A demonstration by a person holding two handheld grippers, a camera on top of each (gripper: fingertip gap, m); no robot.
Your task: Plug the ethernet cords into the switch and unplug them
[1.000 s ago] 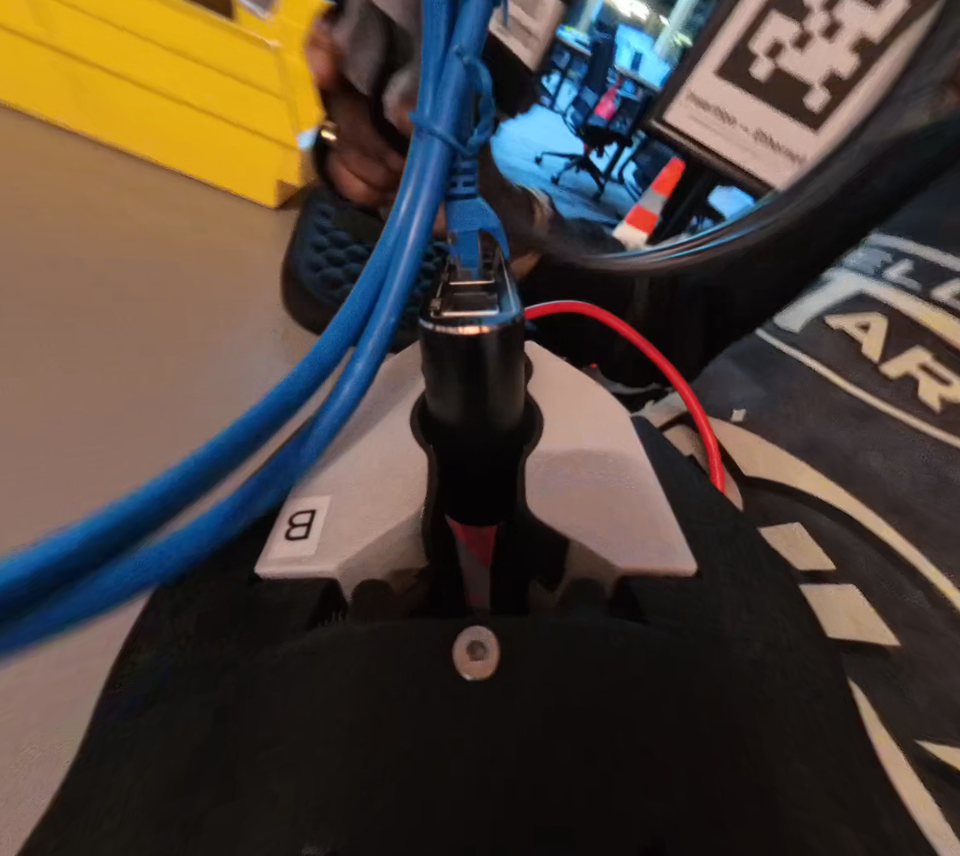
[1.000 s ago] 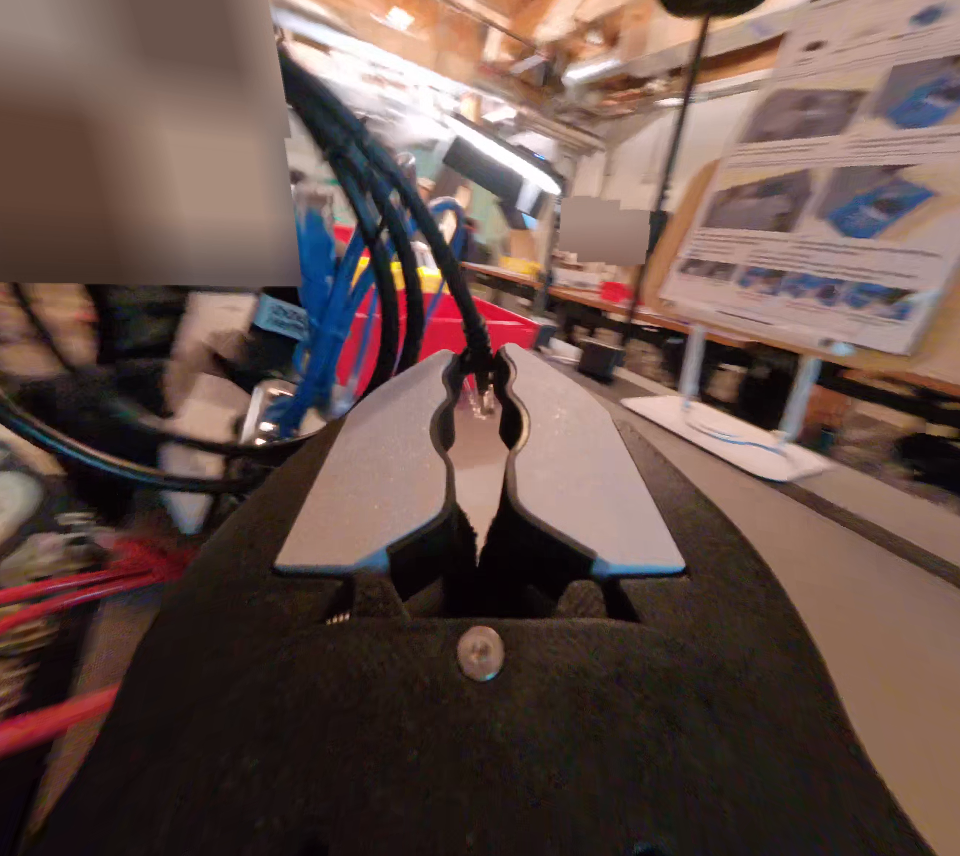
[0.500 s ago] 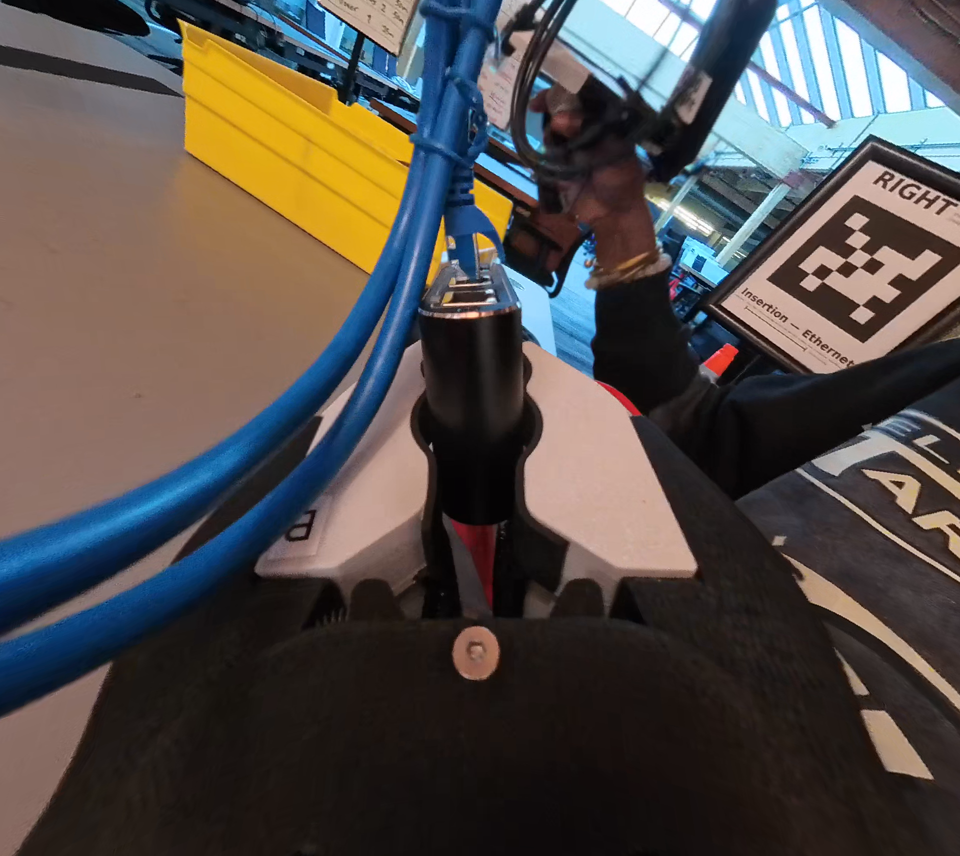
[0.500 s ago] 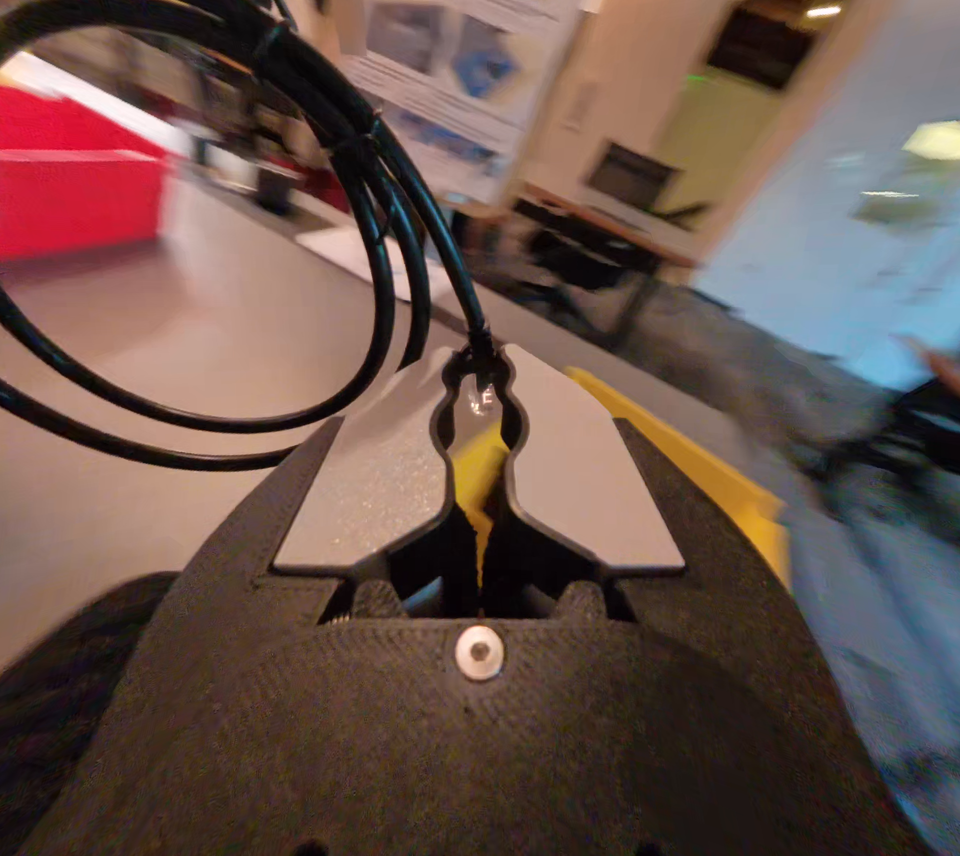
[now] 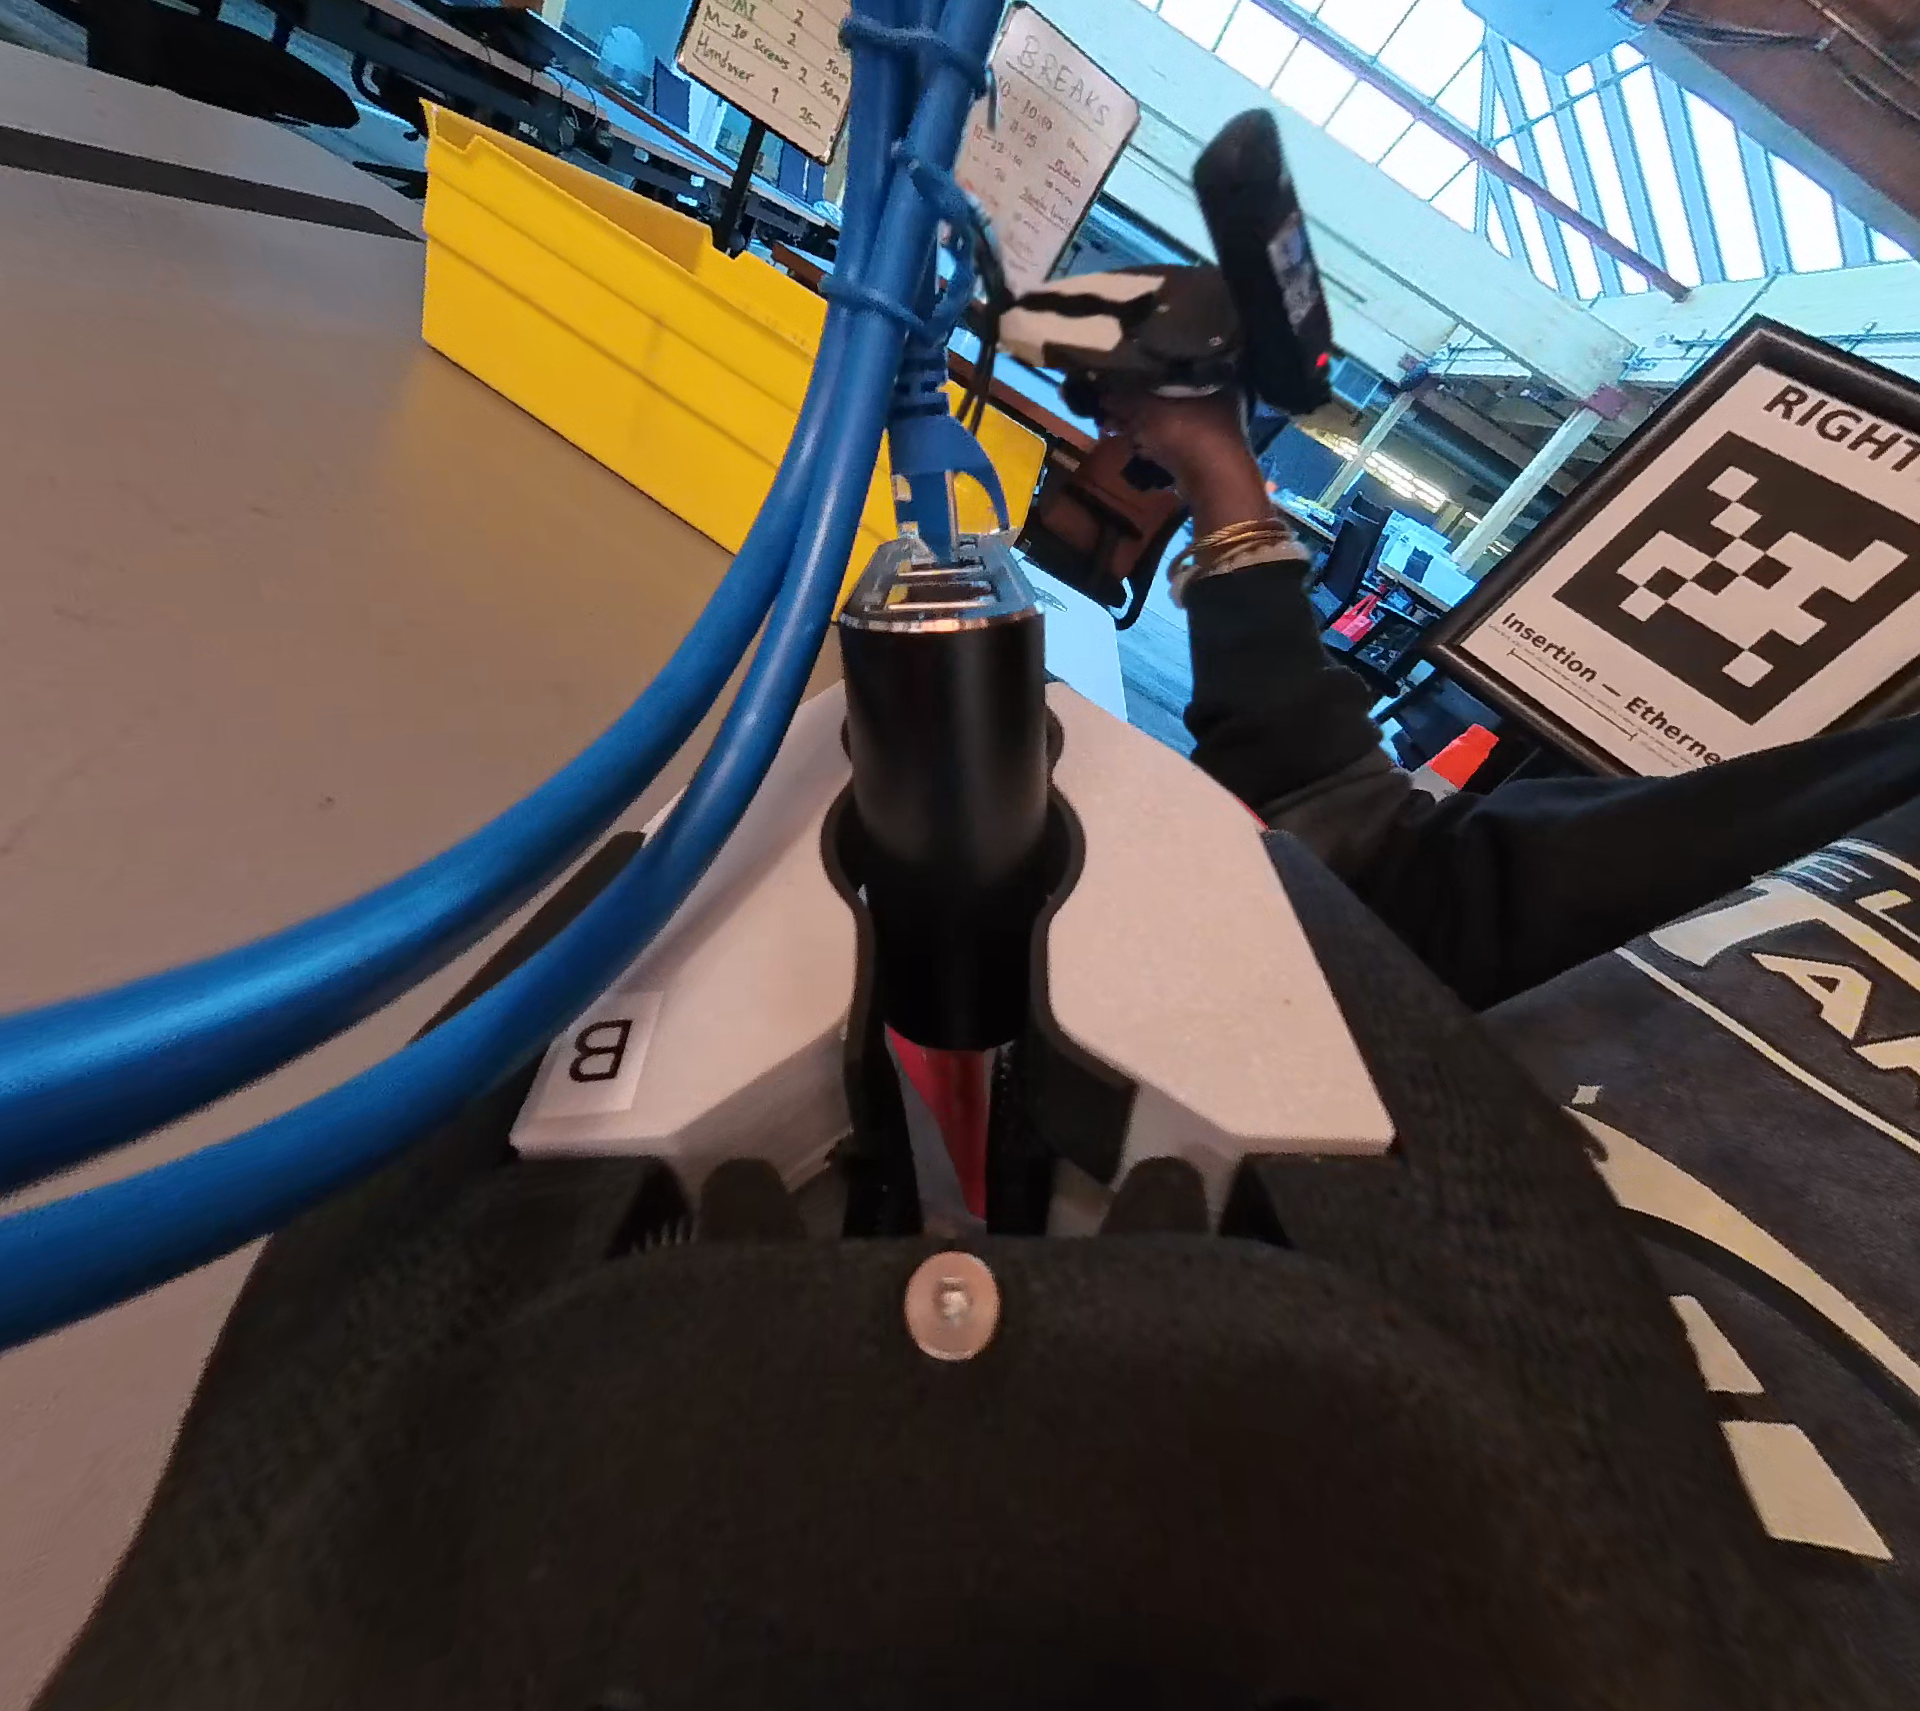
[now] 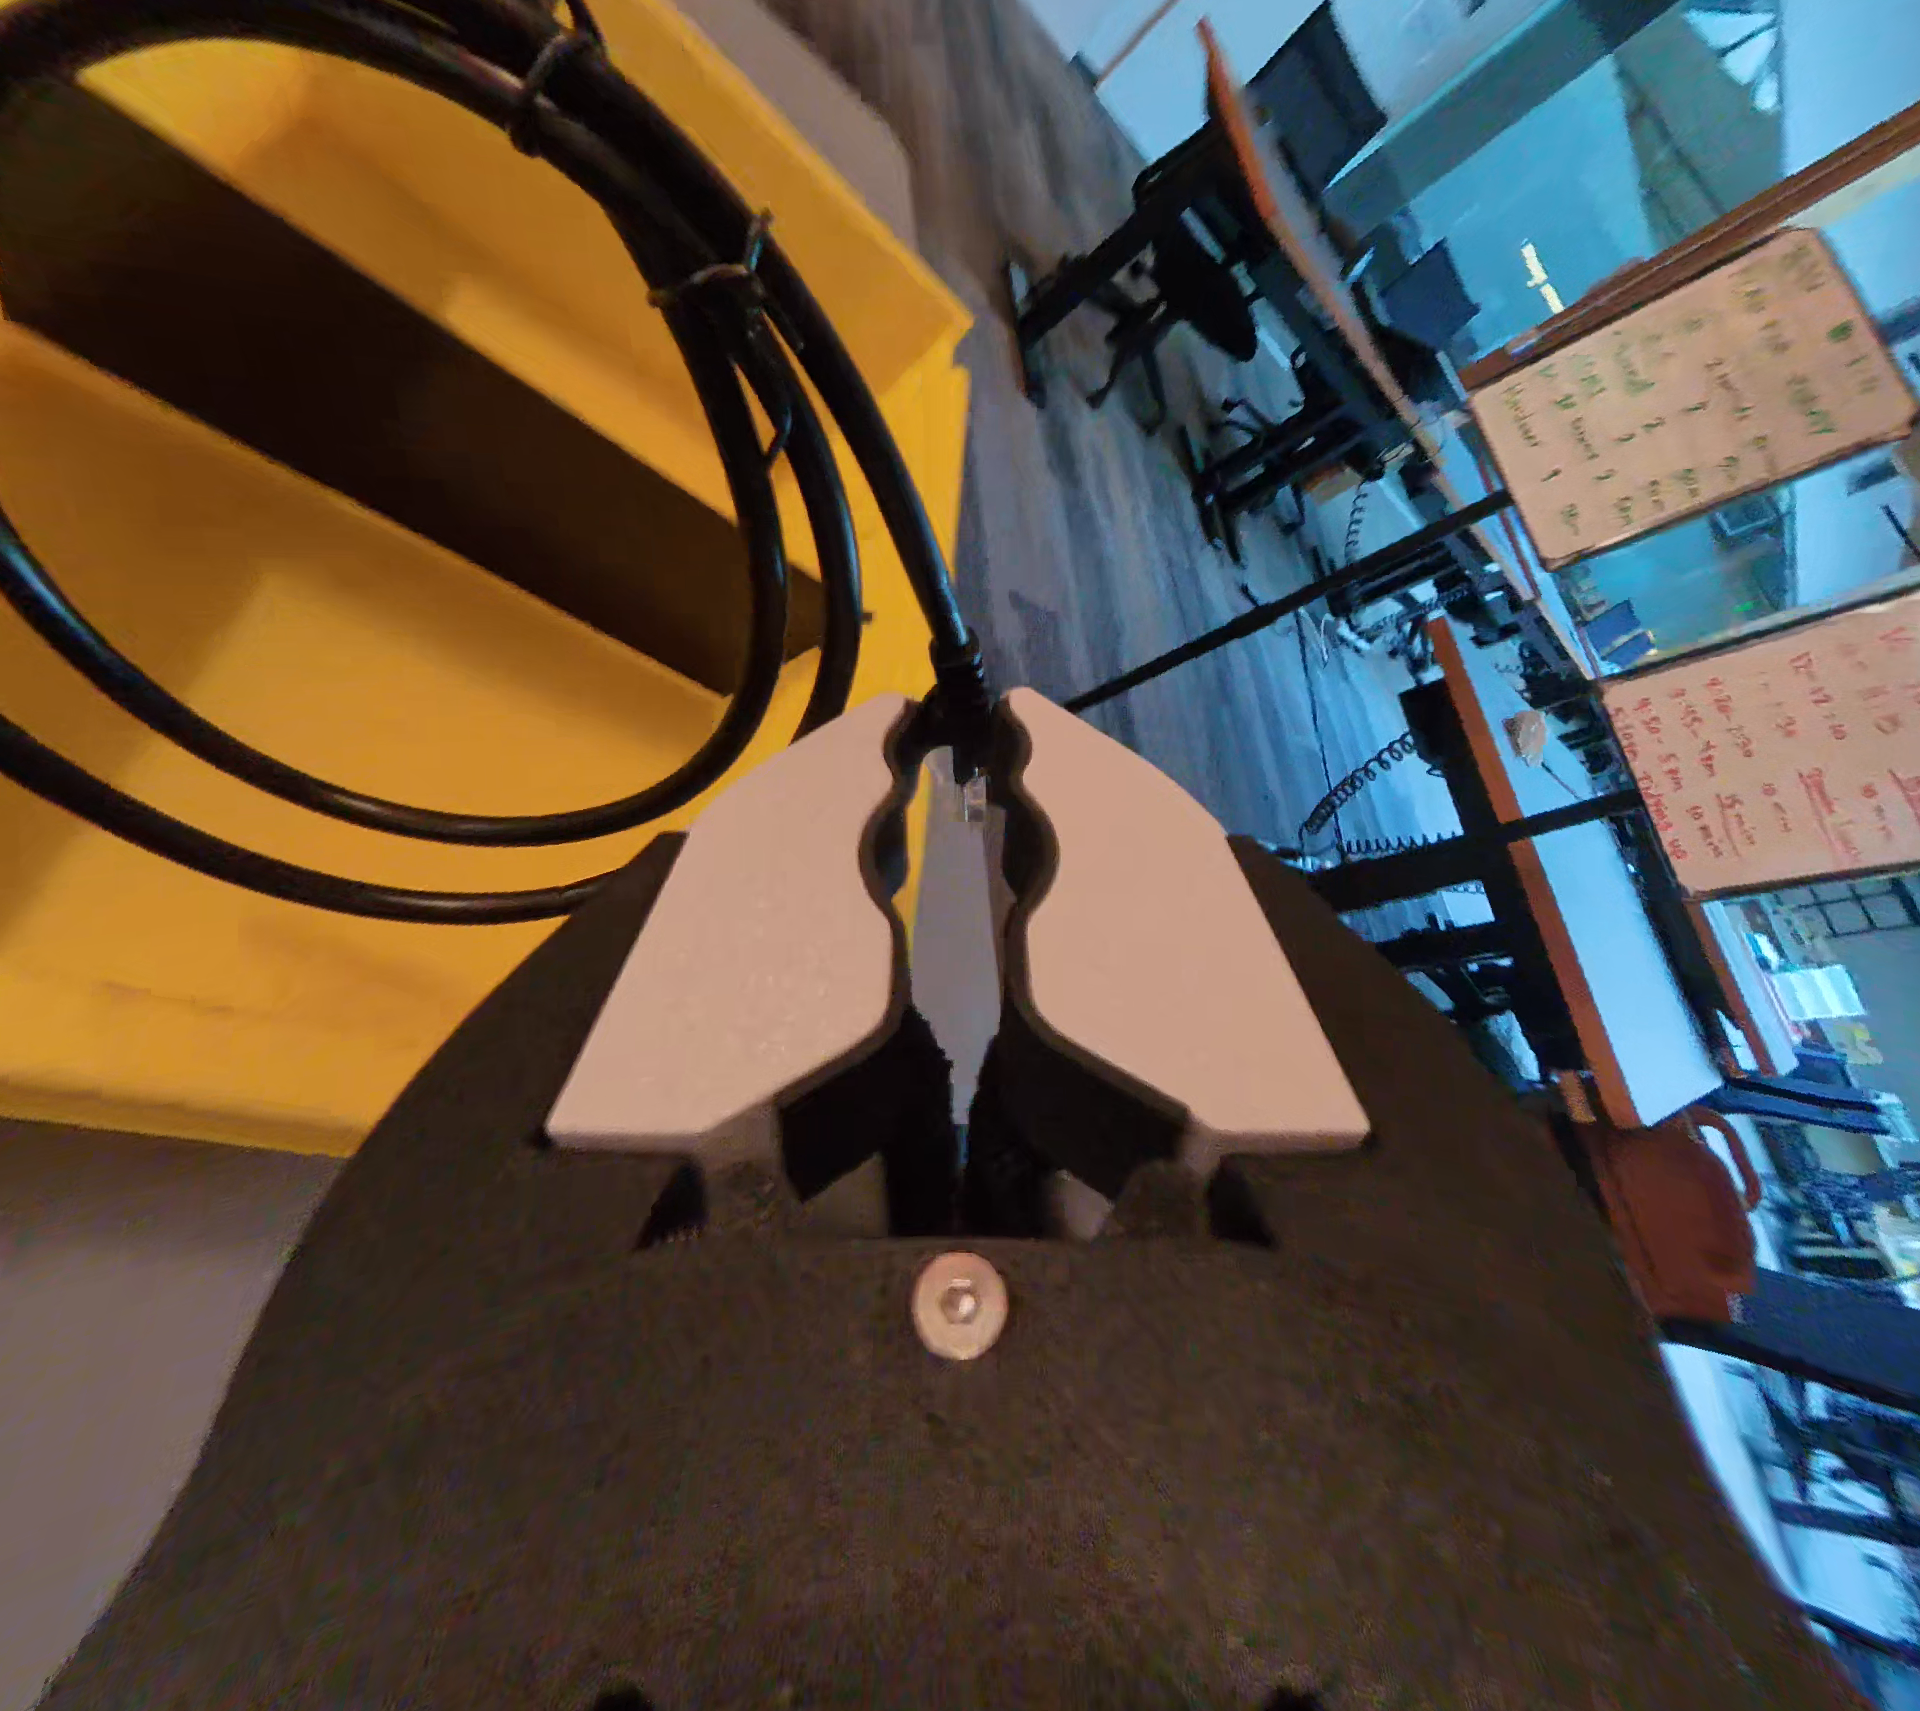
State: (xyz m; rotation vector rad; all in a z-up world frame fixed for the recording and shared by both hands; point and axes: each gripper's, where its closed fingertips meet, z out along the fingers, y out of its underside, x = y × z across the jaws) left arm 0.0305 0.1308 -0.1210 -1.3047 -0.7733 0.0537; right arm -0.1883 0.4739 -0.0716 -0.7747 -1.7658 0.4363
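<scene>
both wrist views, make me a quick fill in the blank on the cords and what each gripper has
1. The left gripper is shut on a black adapter with a ____ ethernet cord plugged into its end.
2. The right gripper pinches the plug of a ____ ethernet cord.
3. The black cord's coils hang in front of a ____ bin.
4. In the left wrist view, the right gripper is held ____ the table.

Missing words: blue; black; yellow; above
</scene>
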